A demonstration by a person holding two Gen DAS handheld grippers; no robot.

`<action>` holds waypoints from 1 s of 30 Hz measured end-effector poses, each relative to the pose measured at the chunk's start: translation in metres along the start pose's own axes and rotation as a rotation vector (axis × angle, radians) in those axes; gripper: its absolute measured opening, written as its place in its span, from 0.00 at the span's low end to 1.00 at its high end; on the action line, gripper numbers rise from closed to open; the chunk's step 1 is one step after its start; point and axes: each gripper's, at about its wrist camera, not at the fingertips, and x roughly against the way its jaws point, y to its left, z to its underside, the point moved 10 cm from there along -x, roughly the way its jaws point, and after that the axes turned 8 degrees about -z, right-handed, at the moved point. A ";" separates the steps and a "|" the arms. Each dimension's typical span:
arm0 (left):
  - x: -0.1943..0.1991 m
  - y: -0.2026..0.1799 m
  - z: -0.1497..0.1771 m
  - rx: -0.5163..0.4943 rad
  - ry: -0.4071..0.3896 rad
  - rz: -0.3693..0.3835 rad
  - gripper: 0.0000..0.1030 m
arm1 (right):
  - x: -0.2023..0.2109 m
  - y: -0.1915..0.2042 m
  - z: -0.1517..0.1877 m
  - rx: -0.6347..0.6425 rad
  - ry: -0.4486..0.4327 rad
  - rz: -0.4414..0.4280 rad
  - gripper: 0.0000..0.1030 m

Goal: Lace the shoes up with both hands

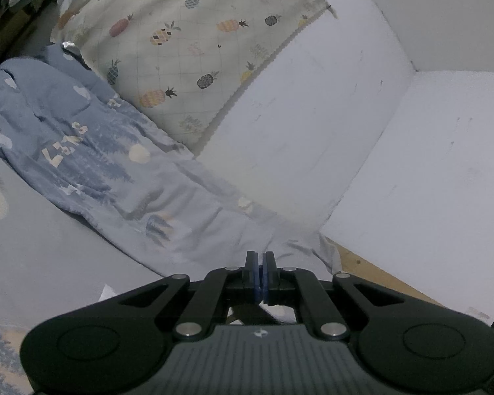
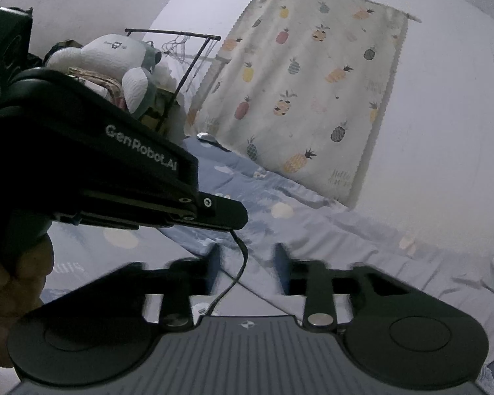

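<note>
Left claw [image 1: 260, 256] clenched, blue pads together; in the right-wrist view it grasps the tip of a thin black lace [image 2: 242, 256]. That lace hangs between the parted fingers of the released right claw [image 2: 247, 253], untouched by them. No shoe shows. Left claw body reads "GenRobot.AI" [image 2: 141, 148]. The bed's blue quilt [image 1: 92, 151] bears inverted, unreadable letters; pineapple cloth [image 2: 313, 92] reads "Hello".
</note>
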 end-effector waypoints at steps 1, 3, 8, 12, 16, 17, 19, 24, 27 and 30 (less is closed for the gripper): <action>0.000 0.000 0.000 -0.001 0.002 0.000 0.00 | 0.000 0.001 0.000 0.001 -0.001 -0.006 0.39; -0.001 -0.001 0.001 -0.004 0.008 0.001 0.00 | 0.000 0.003 -0.001 0.005 -0.006 -0.018 0.37; -0.001 -0.001 0.002 -0.015 0.017 0.007 0.00 | 0.000 0.004 -0.001 0.018 -0.006 -0.020 0.12; -0.003 -0.002 0.005 -0.029 0.030 0.011 0.00 | 0.000 0.004 -0.001 0.021 -0.003 -0.019 0.09; -0.003 -0.002 0.006 -0.029 0.034 0.011 0.00 | 0.000 0.004 0.000 0.021 0.003 -0.023 0.03; -0.003 -0.002 0.006 -0.030 0.034 0.010 0.00 | 0.000 0.004 0.000 0.018 0.004 -0.026 0.02; -0.003 -0.002 0.007 -0.029 0.034 0.009 0.00 | 0.000 0.004 0.001 0.013 0.007 -0.033 0.02; -0.004 -0.004 0.009 -0.023 0.037 0.004 0.00 | 0.001 0.003 0.000 -0.005 0.011 -0.046 0.01; -0.003 0.000 0.007 0.007 0.029 -0.001 0.10 | 0.001 -0.002 -0.001 -0.054 0.007 -0.064 0.01; -0.002 0.006 0.004 0.030 0.018 -0.026 0.29 | 0.000 -0.013 -0.001 -0.138 0.008 -0.084 0.01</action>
